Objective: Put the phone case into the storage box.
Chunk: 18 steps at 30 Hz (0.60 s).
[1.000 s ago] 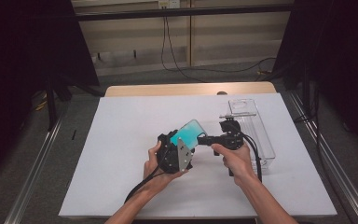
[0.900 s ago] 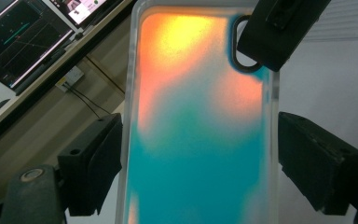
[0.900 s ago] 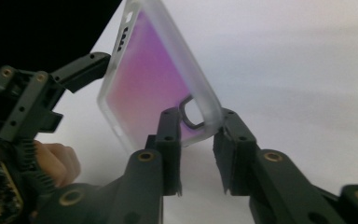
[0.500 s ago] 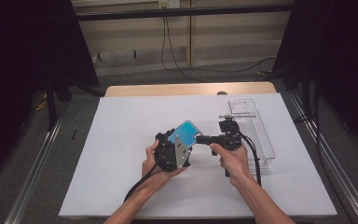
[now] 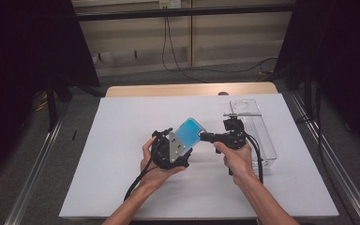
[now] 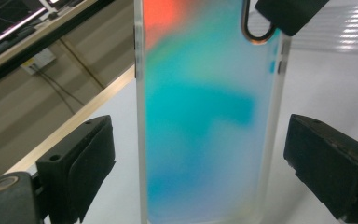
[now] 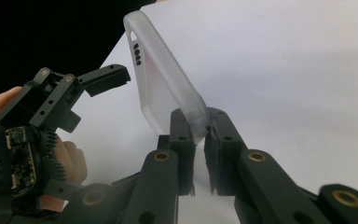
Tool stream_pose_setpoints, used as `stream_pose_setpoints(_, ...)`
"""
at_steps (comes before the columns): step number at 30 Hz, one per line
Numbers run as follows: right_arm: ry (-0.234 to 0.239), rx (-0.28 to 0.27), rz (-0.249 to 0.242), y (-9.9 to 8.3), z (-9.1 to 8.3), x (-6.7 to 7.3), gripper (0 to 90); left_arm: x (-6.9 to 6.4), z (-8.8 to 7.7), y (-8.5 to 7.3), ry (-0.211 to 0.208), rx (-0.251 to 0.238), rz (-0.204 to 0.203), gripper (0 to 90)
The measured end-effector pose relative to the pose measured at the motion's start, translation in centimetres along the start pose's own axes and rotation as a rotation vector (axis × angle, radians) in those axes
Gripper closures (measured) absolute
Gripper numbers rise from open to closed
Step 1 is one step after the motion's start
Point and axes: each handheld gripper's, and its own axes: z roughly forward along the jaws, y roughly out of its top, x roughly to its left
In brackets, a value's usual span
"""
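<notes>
From above, we saw the phone case (image 5: 188,132) above mid-desk, its long axis slanting toward the far right corner. In the left gripper (image 6: 200,172) view, jaws just opening stood clear of it. In the right gripper (image 7: 196,133) view, jaws pinched its corner.

We count one frosted translucent phone case (image 5: 189,131) with a blue-green sheen, one clear plastic rectangular bin (image 5: 255,136), one white table sheet (image 5: 122,140) and two black two-jaw grippers: the left gripper (image 5: 186,151) and the right gripper (image 5: 203,136). Two bare hands hold them.
</notes>
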Motion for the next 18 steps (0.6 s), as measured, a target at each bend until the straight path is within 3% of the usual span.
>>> stream_pose_setpoints(3, 0.011, -0.016, -0.022, 0.0, -0.2, 0.0, 82.5, 0.3, -0.2, 0.1, -0.033, 0.001, -0.024, 8.3)
stream_pose_setpoints(6, 0.005, -0.026, -0.039, 0.0, -0.4, 0.0, 82.6, 0.8, -0.4, 0.1, -0.062, -0.013, -0.085, 7.2)
stream_pose_setpoints(12, -0.002, -0.048, -0.075, -0.1, -0.7, 0.1, 82.9, 1.9, -1.1, 0.2, -0.099, -0.021, -0.157, 6.1)
stream_pose_setpoints(15, 0.001, -0.041, -0.089, -0.2, -0.5, 0.4, 83.0, 2.2, -1.2, 0.1, -0.112, 0.002, -0.150, 6.0)
stream_pose_setpoints(18, -0.002, -0.042, -0.099, -0.4, -0.4, 0.5, 83.0, 2.5, -1.8, 0.2, -0.127, -0.017, -0.173, 5.9)
